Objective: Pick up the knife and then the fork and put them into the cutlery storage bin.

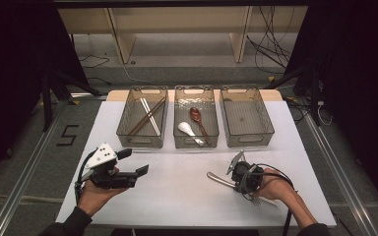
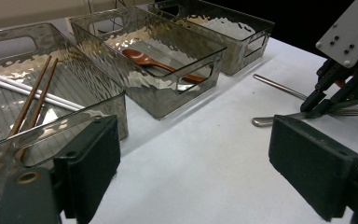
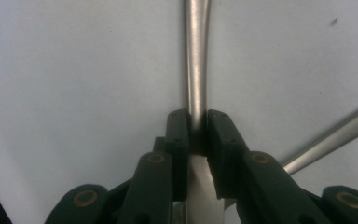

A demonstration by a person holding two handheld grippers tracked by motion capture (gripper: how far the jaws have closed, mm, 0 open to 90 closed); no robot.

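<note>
R hand-held gripper point(image 1: 242, 178) points down at the bench point(image 1: 177, 196) near its front right; jaws clamped on the handle of a metal fork point(image 3: 196, 84). In the right gripper view both pads sit flush against the handle's sides, handle running straight up between them. Fork lies flat on the white bench surface, handle end toward bench centre, tines point(image 2: 352, 112) on the far side of the gripper as seen in the left gripper view. A 2nd metal utensil point(image 2: 279, 87) lies just beside the fork, crossing under or next to it near the gripper; can't tell which piece it is.

L hand-held gripper point(image 1: 128, 169) held level above the bench front left, jaws wide apart, nothing between the pads; it faces toward the R gripper.

Three clear bins in a row at bench rear. L bin point(image 1: 128, 129): chopsticks point(image 1: 146, 117), brown pair and white pair, crossed. Mid bin point(image 1: 211, 123): brown spoon point(image 1: 197, 117) and white spoon point(image 1: 188, 130), side by side. R bin point(image 1: 246, 118): no contents seen. All bins well apart from the fork.
</note>
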